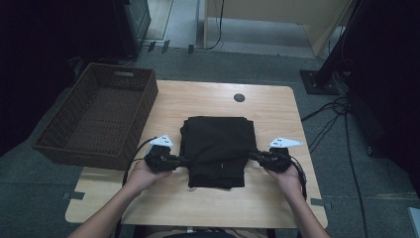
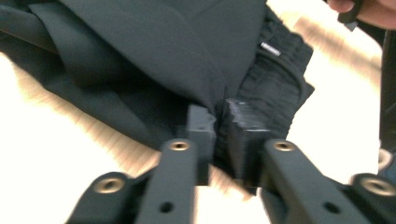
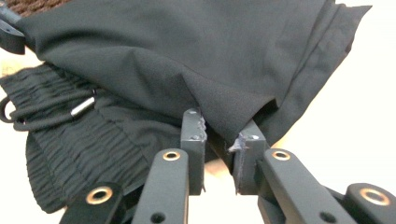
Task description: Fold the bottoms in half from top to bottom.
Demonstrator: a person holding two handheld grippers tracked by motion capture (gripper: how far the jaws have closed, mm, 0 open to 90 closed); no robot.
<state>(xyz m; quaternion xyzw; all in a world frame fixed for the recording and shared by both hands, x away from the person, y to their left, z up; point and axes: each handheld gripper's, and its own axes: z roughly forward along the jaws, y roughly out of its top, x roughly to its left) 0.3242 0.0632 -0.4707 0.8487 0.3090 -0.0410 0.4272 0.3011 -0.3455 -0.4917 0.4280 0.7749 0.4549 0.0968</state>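
Gripping the folded black shorts (image 1: pixel 217 151) from both sides, the person has the left claw (image 1: pixel 184 160) pinching a fold at the left edge and the right claw (image 1: pixel 252 155) pinching a fold at the right edge. In the left gripper view the pads (image 2: pixel 201 125) are nearly together with cloth squeezed between them; in the right gripper view a flap of fabric drapes over and between the pads (image 3: pixel 192 130), so both claws look closed on cloth. The shorts lie in the middle of the wooden surface (image 1: pixel 277 106), elastic waistband and drawcord toward the person, with a brown wicker basket (image 1: pixel 74 144) overhanging the surface's left edge, well apart from them.

What worries me: each claw seems to hold only the top layer or two. If they lift from here, I reckon the lower layers could sag and the neat fold fall open. The right grip looks shallow near the fabric's edge, so a tug could pull it free. The loose drawcord (image 3: pixel 37 114) might also snag on a jaw.

Counting up: one pair of shorts, one basket, two claws, one surface.
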